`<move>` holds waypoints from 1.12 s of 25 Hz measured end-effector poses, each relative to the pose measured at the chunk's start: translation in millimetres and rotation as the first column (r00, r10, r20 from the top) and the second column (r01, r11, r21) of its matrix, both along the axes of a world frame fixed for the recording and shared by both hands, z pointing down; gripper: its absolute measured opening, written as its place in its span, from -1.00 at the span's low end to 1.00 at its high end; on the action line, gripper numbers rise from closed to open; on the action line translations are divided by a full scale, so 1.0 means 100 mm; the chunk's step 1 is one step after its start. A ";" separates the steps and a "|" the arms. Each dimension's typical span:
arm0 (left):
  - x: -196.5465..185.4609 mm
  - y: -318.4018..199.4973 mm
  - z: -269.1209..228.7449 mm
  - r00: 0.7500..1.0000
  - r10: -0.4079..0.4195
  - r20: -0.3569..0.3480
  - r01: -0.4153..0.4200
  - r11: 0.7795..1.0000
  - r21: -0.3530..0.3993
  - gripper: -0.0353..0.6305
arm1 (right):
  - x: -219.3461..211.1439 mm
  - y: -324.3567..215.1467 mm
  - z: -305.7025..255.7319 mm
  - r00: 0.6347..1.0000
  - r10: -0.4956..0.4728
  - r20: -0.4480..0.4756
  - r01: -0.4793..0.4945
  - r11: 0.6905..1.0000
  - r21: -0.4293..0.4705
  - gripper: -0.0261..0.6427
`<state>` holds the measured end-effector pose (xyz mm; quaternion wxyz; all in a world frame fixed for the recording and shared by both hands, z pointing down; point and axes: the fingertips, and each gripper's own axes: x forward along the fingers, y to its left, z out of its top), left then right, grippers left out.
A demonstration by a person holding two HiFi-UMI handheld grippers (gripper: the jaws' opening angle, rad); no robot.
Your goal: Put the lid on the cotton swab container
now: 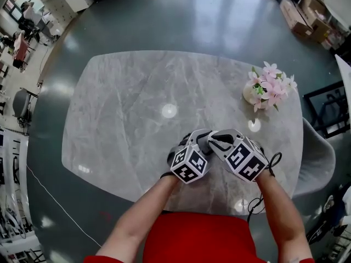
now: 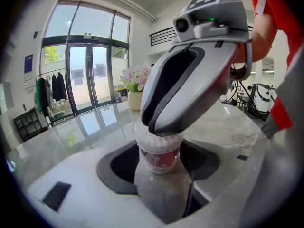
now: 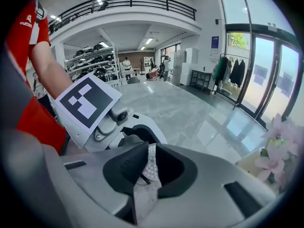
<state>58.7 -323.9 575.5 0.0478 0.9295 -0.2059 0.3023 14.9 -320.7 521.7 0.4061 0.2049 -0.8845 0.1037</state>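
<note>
The cotton swab container [image 2: 157, 156], a clear cup with a red label and white swab tips, stands between the pads of my left gripper [image 2: 160, 164], which grips its sides. From above, my right gripper [image 2: 159, 129] comes down onto its top, where the clear lid's [image 2: 140, 127] rim shows. In the right gripper view the right gripper's [image 3: 147, 167] jaws are nearly together on a thin clear edge, with swab tips [image 3: 150, 161] showing through. In the head view my left gripper [image 1: 200, 141] and right gripper [image 1: 216, 141] meet at the table's near side and hide the container.
A vase of pink flowers [image 1: 266, 89] stands at the far right of the grey marble table [image 1: 126, 108]. A grey chair [image 1: 321, 158] sits off the table's right edge. A black cable [image 1: 258, 201] hangs by my right arm.
</note>
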 end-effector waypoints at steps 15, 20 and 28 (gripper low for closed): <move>-0.17 0.05 -0.30 0.991 -0.055 -0.118 0.057 0.998 0.014 0.09 | 0.11 -0.04 -0.29 0.953 0.120 0.280 -0.108 0.992 -0.058 -0.62; -0.28 0.12 -0.88 0.963 -0.078 -0.256 0.101 0.992 0.076 0.09 | 0.29 -0.02 -0.76 0.904 0.135 0.406 -0.181 0.981 0.076 -0.63; -0.52 0.31 -2.07 0.835 -0.179 -0.521 0.260 0.962 0.087 -0.29 | 0.66 0.28 -1.66 0.725 0.179 0.665 -0.401 0.895 0.196 -0.63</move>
